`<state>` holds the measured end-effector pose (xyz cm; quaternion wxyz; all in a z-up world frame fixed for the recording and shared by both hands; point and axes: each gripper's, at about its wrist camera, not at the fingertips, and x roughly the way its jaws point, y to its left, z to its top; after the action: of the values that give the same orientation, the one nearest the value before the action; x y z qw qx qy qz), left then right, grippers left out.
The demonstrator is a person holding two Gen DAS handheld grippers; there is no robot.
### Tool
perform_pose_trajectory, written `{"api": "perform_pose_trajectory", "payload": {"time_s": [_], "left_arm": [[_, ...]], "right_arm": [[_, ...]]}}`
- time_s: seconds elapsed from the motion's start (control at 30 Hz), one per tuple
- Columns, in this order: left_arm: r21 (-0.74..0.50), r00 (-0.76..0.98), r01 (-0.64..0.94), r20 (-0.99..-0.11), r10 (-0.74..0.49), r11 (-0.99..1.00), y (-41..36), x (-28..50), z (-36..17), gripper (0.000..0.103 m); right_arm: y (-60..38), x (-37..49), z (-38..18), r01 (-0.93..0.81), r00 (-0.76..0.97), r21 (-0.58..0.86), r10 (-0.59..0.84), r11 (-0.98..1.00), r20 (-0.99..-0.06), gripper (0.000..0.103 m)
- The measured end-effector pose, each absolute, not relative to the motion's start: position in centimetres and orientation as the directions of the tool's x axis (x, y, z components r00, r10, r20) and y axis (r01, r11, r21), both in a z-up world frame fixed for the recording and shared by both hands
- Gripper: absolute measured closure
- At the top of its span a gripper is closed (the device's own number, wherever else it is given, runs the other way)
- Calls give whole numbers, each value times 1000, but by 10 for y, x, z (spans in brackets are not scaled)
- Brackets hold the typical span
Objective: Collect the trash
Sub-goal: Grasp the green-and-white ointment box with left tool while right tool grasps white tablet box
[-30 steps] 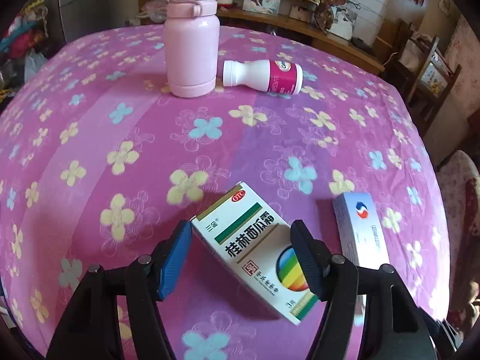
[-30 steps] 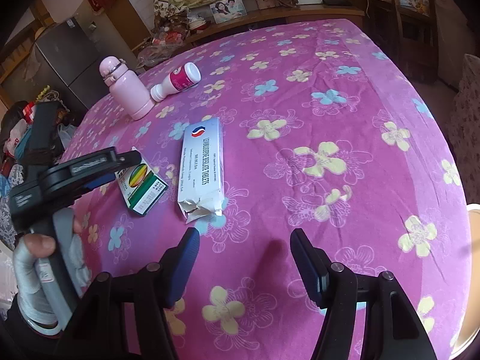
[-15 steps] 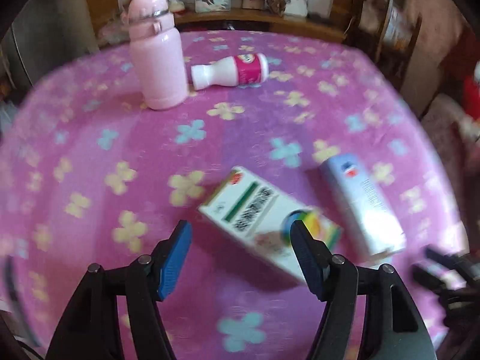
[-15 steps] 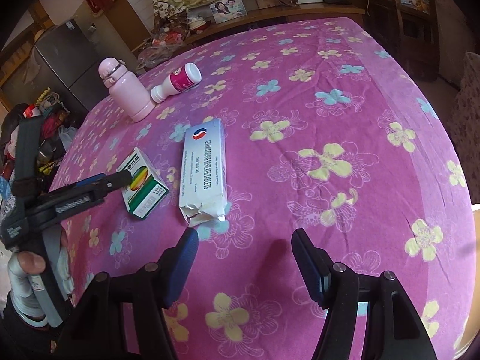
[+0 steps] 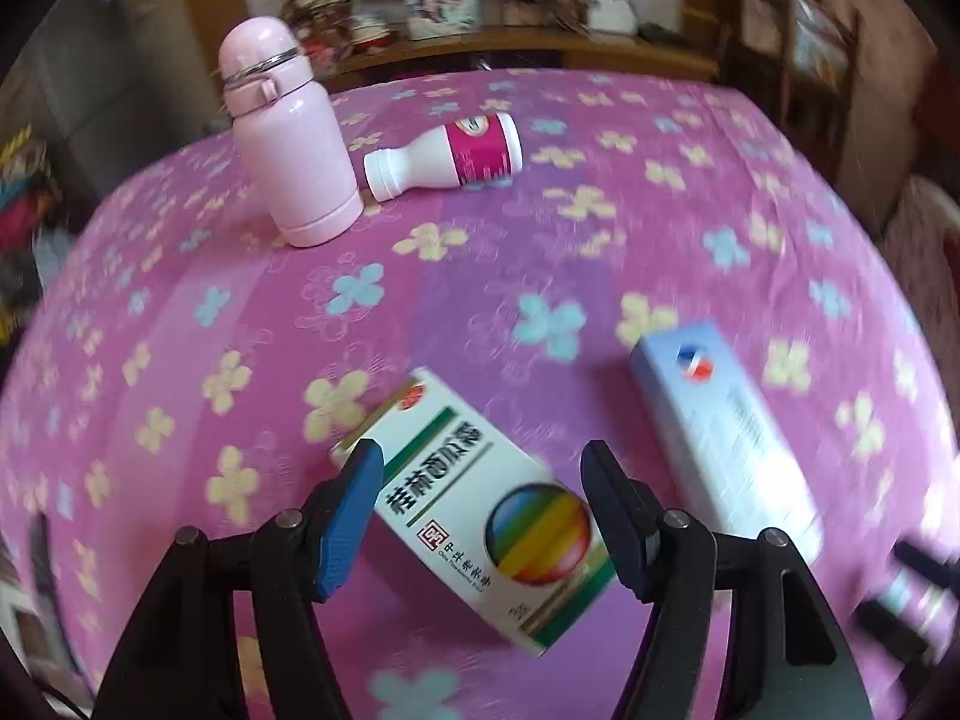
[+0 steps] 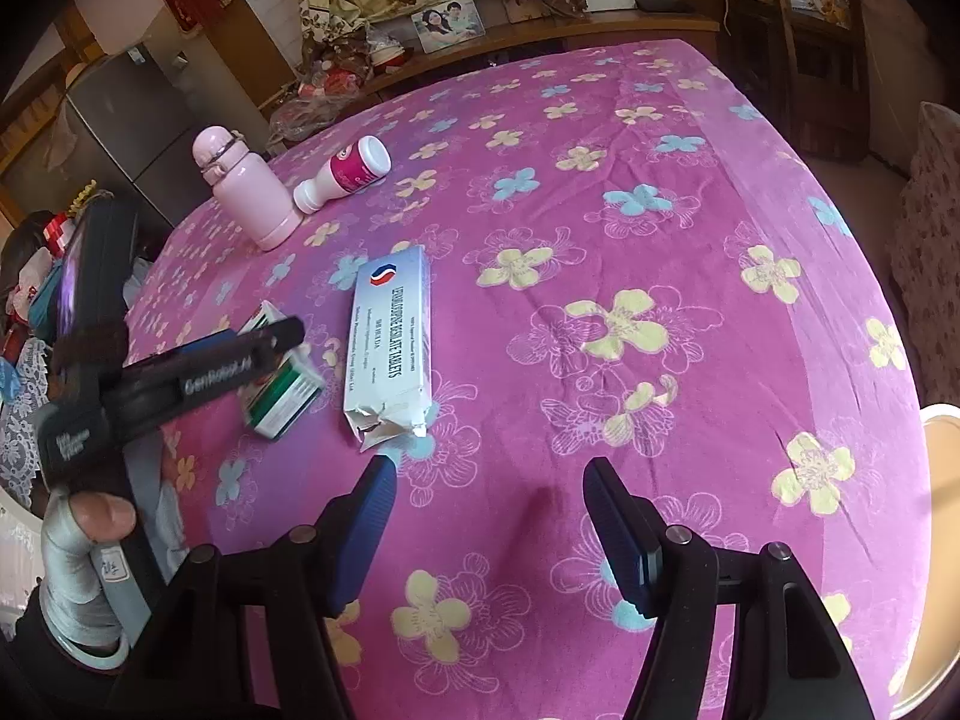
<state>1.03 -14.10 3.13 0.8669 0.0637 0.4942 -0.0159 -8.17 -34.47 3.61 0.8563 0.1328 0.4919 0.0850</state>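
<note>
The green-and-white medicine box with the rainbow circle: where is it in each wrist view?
Left wrist: green-and-white medicine box lies low centre, between the fingers of the left hand-held gripper.
Right wrist: it is at mid left, partly hidden behind that gripper.
Shared landmark: the long white tablet box lies just right of it.

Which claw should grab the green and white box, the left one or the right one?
Probably the left claw. The green and white box already lies between its open fingers. The right claw is open over bare tablecloth, nearer the torn end of the long white box.
</note>
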Motion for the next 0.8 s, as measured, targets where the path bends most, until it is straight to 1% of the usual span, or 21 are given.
{"api": "perform_pose_trajectory", "payload": {"time_s": [0.07,0.17,0.27,0.37,0.43,0.6,0.8], "left_arm": [[116,498,121,-866,41,986,-131,4,32,34],[-16,426,134,-902,-72,991,-98,-2,27,34],[-129,450,117,-877,-168,985,-70,-17,33,34],[-183,477,87,-855,-202,979,-53,-23,39,33],[-188,479,81,-854,-204,979,-51,-23,39,31],[-160,473,93,-861,-185,983,-63,-18,30,31],[-143,488,62,-859,-155,988,-66,-7,19,31]], "right_arm": [[-346,-81,36,-13,504,320,283,947,-816,35],[-342,-77,36,-22,504,327,293,945,-812,34],[-331,-69,35,-49,505,328,307,943,-807,33],[-317,-54,35,-68,500,313,304,947,-811,31],[-307,-43,35,-85,503,292,294,953,-813,30],[-281,-13,29,-116,500,198,229,973,-835,30],[-262,11,22,-136,505,100,156,986,-849,30]]}}
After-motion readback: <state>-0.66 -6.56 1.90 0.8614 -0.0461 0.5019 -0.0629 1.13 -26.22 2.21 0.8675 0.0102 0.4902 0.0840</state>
